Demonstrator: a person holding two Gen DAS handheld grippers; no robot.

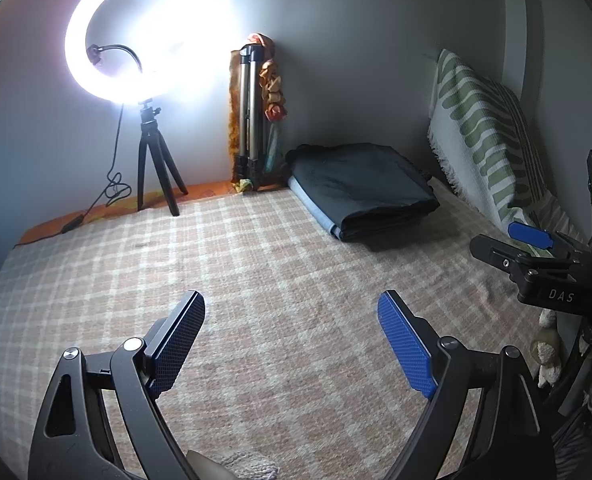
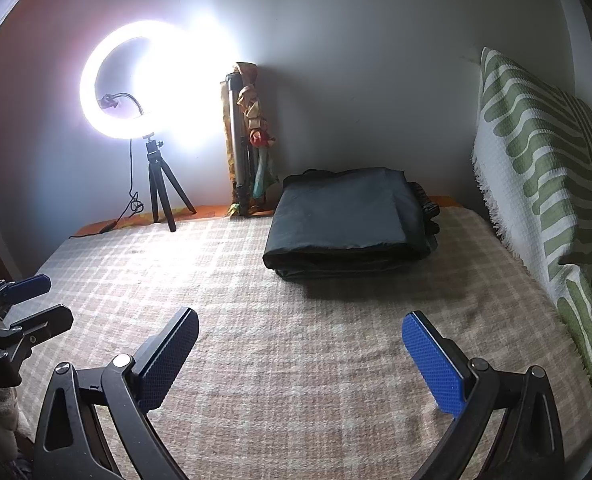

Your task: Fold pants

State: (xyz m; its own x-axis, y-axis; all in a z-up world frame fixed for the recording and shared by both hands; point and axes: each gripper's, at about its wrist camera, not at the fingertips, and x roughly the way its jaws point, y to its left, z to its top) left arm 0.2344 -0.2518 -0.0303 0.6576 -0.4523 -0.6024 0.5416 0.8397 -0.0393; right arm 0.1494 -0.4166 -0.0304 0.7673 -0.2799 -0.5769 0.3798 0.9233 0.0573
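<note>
Dark folded pants (image 1: 362, 188) lie in a neat stack at the back of the checked bed cover (image 1: 256, 264), on top of a light blue folded cloth (image 1: 316, 212). They also show in the right wrist view (image 2: 346, 220). My left gripper (image 1: 292, 312) is open and empty, held over the bare cover in front of the stack. My right gripper (image 2: 300, 332) is open and empty too, also short of the pants. The right gripper shows at the right edge of the left wrist view (image 1: 512, 240); the left gripper shows at the left edge of the right wrist view (image 2: 48, 300).
A lit ring light on a small tripod (image 1: 152, 36) stands at the back left with its cable (image 1: 112, 188) trailing. A folded tripod (image 1: 250, 120) leans in the corner. A green-and-white pillow (image 2: 536, 184) lines the right wall.
</note>
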